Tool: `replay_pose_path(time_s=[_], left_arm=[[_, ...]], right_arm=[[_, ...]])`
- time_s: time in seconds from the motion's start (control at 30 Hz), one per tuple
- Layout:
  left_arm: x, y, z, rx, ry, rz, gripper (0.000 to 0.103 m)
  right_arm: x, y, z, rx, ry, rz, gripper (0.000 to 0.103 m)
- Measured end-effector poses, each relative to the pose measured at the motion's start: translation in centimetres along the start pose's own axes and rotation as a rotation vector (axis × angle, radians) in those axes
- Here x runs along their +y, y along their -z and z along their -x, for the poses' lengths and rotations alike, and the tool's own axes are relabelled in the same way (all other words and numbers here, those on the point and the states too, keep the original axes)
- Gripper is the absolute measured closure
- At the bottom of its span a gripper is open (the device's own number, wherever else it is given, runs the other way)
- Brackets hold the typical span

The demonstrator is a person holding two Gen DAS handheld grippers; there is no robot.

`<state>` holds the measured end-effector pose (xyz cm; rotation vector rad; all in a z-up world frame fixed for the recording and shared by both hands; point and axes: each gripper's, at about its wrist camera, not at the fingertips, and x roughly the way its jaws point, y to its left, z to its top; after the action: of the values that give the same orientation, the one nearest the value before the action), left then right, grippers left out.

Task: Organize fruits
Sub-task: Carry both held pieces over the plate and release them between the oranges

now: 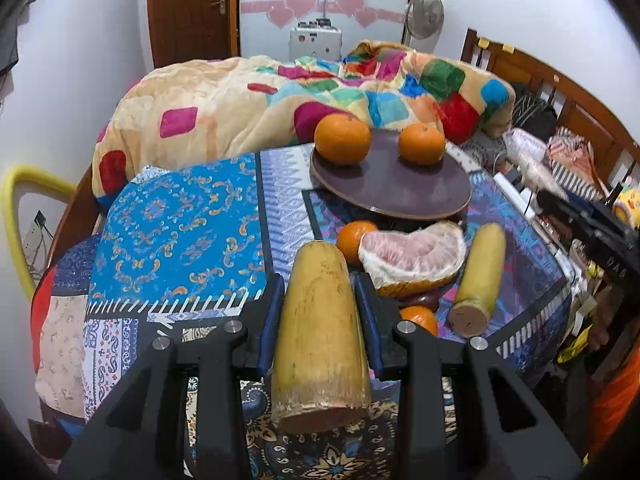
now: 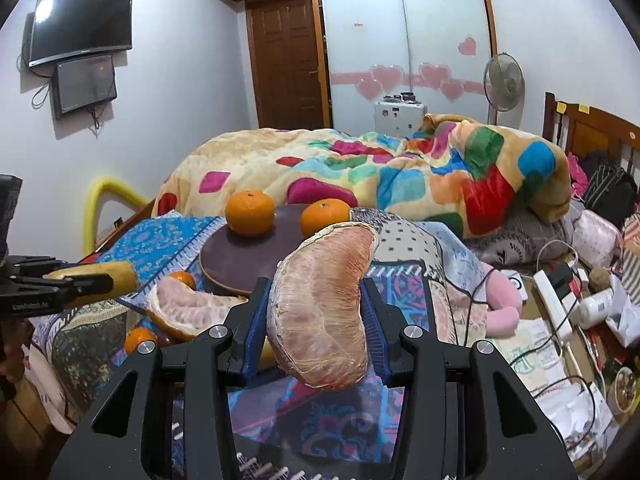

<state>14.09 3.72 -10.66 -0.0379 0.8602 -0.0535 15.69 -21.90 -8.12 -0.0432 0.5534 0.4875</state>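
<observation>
**fruitfan:** Looking at both grabbers loaded at once makes me nervous; the left gripper (image 1: 320, 300) has its blue pads clamped on a thick yellowish cut stalk, sugarcane-looking (image 1: 320, 332), gripped near the middle with the heavy cut end hanging toward the camera; the right gripper (image 2: 316, 300) is pinching a big pink peeled pomelo wedge (image 2: 324, 304), narrow jaws on soft flesh.

**bedtable_bob:** Yeah, I'd guess that wedge is the risky one; squeeze harder and it tears or leaks, ease off and it slides out onto the patterned bedcloth (image 1: 180, 220).

**fruitfan:** And the target seems to be the round dark wooden board (image 1: 392, 188), sitting tilted on something with two oranges (image 1: 343, 139) near its far edge; knock it while setting anything down and those probably roll into the colourful blanket (image 1: 240, 96).

**bedtable_bob:** Leftovers are all under it too: second yellow stalk (image 1: 478, 276), the pomelo half in its rind (image 1: 414, 256), two more small oranges (image 1: 356, 240) tucked beside it.

**fruitfan:** Plus the two grippers are close together; both going for that board at once could bump.
</observation>
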Motion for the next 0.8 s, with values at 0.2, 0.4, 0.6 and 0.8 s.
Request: replay_pose_path(time_s=[0.2,0.4,0.6,0.8], left_arm=[[1.0,1.4,-1.7,0.091,-0.006,-0.009,0.067],[1.5,1.9,-2.5,0.138,0.023,-0.003,0.067],[1.2,0.7,-3.9,0.173,0.031,-0.020,0.067],[0.9,0.4,-4.2,0.166,0.016,-0.033,0.068]], right_arm=[[0.2,0.4,-0.4,0.013,-0.009,0.013,0.063],[0.3,0.7,-1.2,0.035,-0.013,0.023,0.063],[0.6,0.6,-1.8,0.046,-0.025,0.029,0.063],[0.9,0.5,-2.1,0.049,-0.024,0.049,0.063]])
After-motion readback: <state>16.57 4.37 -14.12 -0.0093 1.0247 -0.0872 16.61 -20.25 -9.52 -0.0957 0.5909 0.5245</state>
